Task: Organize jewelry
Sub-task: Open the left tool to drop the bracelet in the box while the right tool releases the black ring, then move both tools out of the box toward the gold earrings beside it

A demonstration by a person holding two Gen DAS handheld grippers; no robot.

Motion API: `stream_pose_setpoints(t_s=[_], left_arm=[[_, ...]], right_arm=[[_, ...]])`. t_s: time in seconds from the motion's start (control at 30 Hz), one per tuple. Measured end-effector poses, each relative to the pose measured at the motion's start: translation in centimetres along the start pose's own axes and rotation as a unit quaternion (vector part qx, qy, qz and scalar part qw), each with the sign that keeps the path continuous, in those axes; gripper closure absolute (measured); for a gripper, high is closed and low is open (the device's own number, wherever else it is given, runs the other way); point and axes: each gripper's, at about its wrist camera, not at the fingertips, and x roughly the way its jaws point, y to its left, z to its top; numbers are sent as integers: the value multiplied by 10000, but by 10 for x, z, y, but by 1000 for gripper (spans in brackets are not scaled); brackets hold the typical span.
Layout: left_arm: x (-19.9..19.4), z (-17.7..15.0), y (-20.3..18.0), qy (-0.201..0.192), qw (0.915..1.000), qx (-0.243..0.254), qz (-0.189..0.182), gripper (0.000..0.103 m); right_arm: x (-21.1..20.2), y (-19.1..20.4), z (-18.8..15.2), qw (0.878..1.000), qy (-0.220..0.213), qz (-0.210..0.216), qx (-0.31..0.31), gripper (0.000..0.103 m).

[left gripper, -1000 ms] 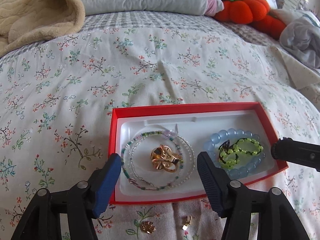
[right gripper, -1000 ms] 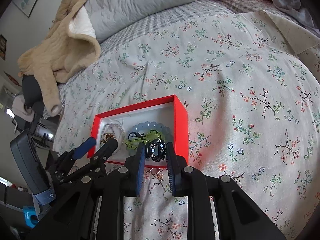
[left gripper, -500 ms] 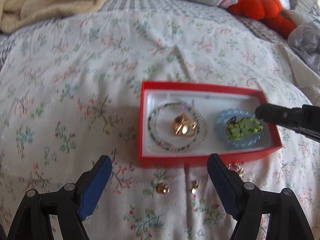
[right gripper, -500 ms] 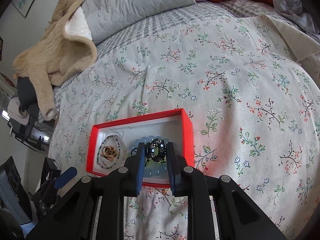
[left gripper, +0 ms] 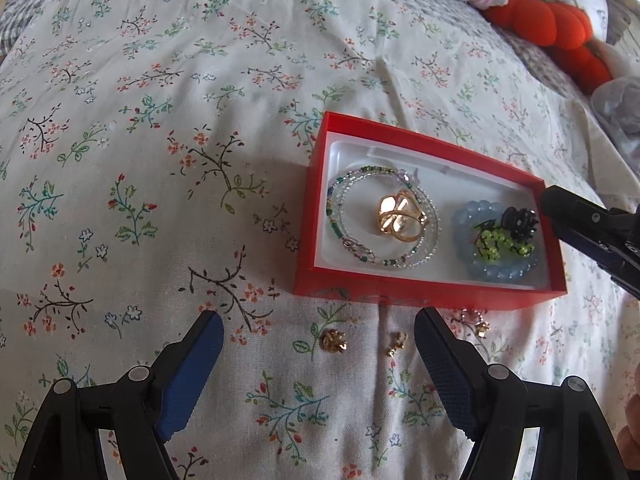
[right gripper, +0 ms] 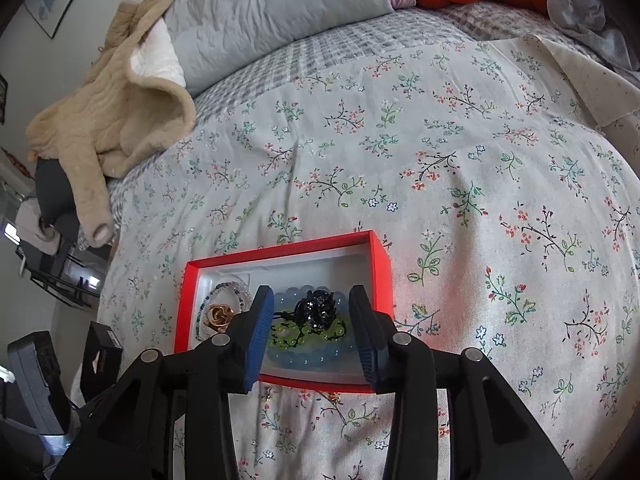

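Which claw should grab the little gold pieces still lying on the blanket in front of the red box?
Probably the left claw: it is open right over the gold pieces. The right claw is over the red box.

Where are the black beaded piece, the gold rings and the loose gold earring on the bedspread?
black beaded piece (right gripper: 316, 312): right wrist view, centre of the dark cluster.
gold rings (left gripper: 400, 215): left wrist view, middle of the overlapping bands.
loose gold earring (left gripper: 334, 341): left wrist view, its round face.
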Motion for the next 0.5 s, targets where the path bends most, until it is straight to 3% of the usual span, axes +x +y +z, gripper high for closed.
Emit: stream_pose_setpoints(t_s=[0.17,0.37,0.5], left_arm=[[-9,-4,0,-29,10000,-31,4,21],[-16,-14,-4,-16,10000,10,55,21],[-21,-21,-4,2,10000,36,74,21]], right_arm=[[-14,5,-6,9999,-26,-21,-96,61],[-29,5,-18,9998,-17,-202,-82,50],[-35,1,-28,9997,70,-249,17,49]])
